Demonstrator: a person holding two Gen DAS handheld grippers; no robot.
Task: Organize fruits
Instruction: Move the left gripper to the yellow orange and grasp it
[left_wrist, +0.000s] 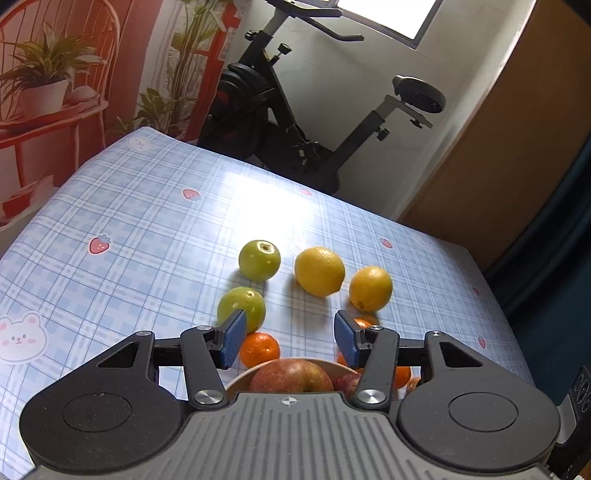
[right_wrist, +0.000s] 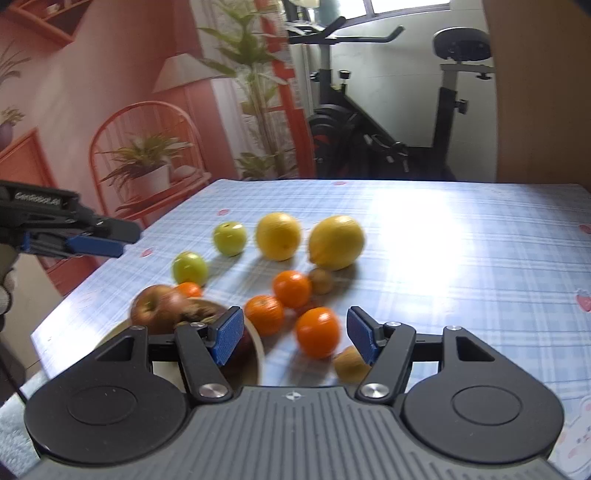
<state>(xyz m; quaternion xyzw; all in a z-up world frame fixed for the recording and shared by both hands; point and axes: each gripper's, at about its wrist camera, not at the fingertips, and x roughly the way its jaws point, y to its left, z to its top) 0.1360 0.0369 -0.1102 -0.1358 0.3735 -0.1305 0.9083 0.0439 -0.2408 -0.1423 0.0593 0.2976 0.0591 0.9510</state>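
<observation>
My left gripper is open and empty, hovering above a beige bowl that holds a red apple. Beyond it lie two green apples, two lemons and an orange. My right gripper is open and empty over the oranges, with the bowl and red apple to its left. Two kiwis, green apples and lemons lie around. The left gripper shows at the left edge.
The table has a blue plaid cloth with strawberry and bear prints. An exercise bike stands beyond the far edge. A wooden door is at the right, and a printed backdrop at the left.
</observation>
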